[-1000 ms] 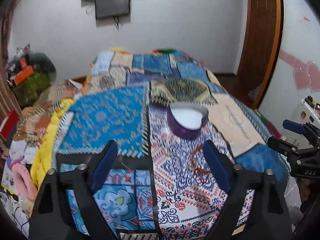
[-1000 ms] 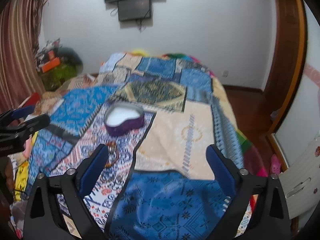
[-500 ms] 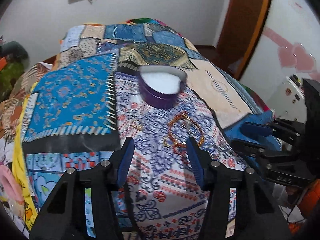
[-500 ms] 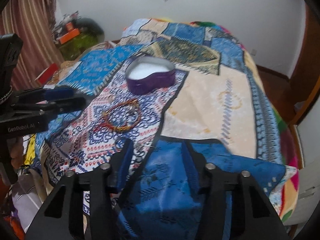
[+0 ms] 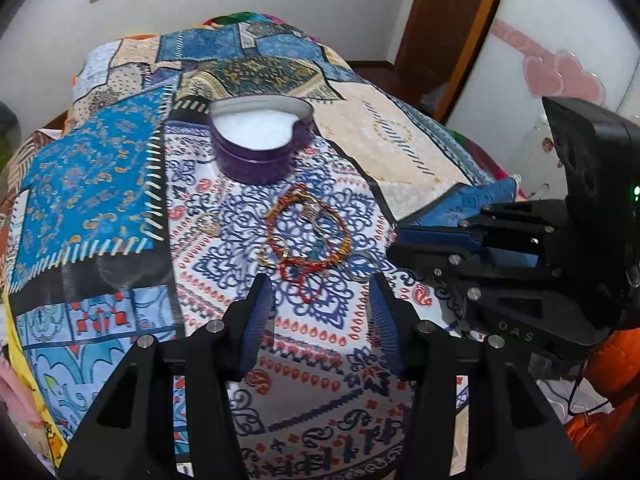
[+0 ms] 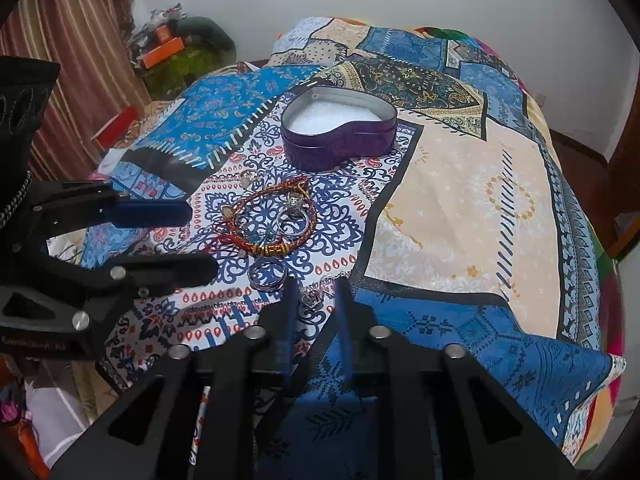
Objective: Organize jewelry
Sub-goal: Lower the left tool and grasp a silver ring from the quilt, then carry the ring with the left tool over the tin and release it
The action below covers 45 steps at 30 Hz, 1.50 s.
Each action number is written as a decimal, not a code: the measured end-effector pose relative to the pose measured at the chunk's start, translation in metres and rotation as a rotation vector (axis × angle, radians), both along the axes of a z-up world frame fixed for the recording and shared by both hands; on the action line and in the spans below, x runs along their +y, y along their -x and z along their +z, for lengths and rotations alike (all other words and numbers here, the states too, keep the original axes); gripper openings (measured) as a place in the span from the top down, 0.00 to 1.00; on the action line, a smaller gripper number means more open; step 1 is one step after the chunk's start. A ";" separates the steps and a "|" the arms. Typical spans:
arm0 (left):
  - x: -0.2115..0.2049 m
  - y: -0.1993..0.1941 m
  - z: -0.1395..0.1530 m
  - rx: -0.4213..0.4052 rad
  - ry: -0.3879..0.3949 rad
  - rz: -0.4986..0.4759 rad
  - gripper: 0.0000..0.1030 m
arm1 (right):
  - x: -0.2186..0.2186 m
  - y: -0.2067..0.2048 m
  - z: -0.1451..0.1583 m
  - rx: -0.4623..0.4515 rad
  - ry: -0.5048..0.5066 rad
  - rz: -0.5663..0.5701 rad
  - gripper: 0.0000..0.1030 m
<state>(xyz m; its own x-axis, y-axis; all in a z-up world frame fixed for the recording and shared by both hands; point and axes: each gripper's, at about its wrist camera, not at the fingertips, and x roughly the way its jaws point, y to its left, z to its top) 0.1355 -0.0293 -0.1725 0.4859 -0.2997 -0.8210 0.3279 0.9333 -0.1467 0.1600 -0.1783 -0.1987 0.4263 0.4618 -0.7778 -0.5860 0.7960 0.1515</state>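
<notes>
Task barely begun, by the look of it. Heart-shaped tin (image 6: 339, 136) open on the bed (image 6: 460, 200), white lining bare, no jewelry visible inside. All pieces seen lying loose on the quilt, just in front of the tin: red and gold bracelets (image 6: 268, 220) tangled in one heap, a silver ring (image 6: 294, 220) resting within their loop, a dark band ring (image 6: 267, 275) beside the heap's near edge, a small gold ring (image 5: 208, 222) apart to the left, a small silver charm (image 6: 314, 298) nearest the right tool.

Left tool (image 5: 320, 312) over the near edge of the bracelet heap, jaws apart, nothing between them; contact with the quilt not determinable. Right tool (image 6: 314, 286) low at the small silver charm, jaws narrowed to a slim gap and straddling it, not visibly clamped on it.

Remaining, as judged: every piece to be picked up and placed in the tin. Bracelets likely to lift as a tangle; rings flat on soft cloth, likely awkward to pinch. No lid in view.
</notes>
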 end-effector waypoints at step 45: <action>-0.004 -0.012 0.018 -0.082 -0.005 0.021 0.80 | -0.019 -0.001 0.037 -0.103 -0.083 -0.101 0.91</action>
